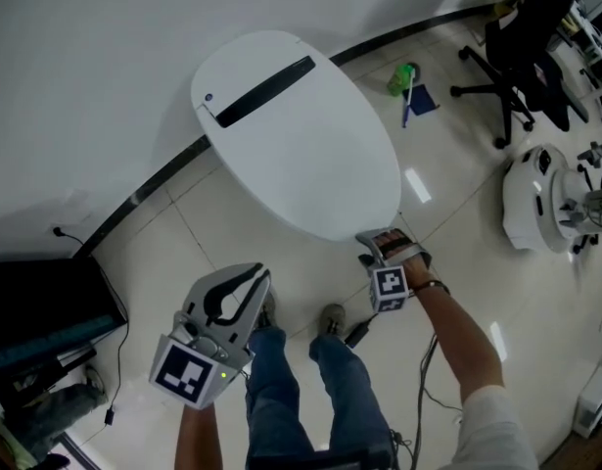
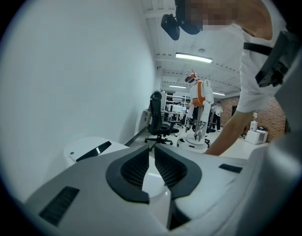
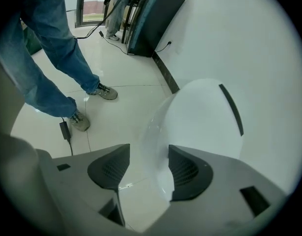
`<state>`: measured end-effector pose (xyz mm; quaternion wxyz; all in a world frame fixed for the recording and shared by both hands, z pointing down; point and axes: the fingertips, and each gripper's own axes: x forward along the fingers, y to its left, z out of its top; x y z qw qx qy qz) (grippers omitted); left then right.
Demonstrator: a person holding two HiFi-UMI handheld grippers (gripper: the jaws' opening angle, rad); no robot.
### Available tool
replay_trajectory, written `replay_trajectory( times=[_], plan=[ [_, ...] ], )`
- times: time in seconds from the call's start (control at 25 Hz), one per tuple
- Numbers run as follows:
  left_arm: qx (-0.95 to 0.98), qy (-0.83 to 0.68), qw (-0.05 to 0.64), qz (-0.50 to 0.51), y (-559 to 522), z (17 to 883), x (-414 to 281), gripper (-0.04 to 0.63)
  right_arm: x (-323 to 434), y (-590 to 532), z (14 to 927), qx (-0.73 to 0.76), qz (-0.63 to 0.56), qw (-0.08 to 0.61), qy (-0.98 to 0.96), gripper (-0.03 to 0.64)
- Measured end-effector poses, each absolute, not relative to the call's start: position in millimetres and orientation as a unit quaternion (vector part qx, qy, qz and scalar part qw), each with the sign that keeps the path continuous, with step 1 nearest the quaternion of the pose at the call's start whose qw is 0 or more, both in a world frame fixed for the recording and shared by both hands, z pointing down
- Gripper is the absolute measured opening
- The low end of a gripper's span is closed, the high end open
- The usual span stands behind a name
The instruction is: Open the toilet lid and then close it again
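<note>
The white toilet lid lies down flat on the bowl, with a black slot near its hinge end by the wall. My right gripper points steeply down at the lid's front rim. In the right gripper view the lid curves in from the right and its front edge runs between the jaws of the open right gripper; neither pad visibly presses on it. My left gripper hangs back beside the person's leg, apart from the toilet. Its tips meet on nothing, so the left gripper is shut, with the lid beyond it.
The person's jeans-clad legs stand just in front of the bowl. A black office chair and a white robot base are at the right, a green brush by the wall, a black cabinet at the left. A power adapter lies on the floor.
</note>
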<state>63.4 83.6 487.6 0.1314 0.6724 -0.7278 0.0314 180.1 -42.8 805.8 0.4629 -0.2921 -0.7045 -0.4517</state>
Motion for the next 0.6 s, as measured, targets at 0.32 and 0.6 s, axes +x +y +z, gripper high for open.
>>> replay_trajectory(
  times=[0.32,0.6],
  plan=[
    [0.664,-0.733,0.142,0.028,95.9,496.6,54.3,0.028,172.2,-39.2,817.7,-0.275,-0.393,0.485,-0.731,0.249],
    [0.675,-0.722,0.142,0.041,102.7,444.8,48.0,0.028,149.0,-23.4,670.0,-0.152,-0.242,0.427,-0.858,0.249]
  ],
)
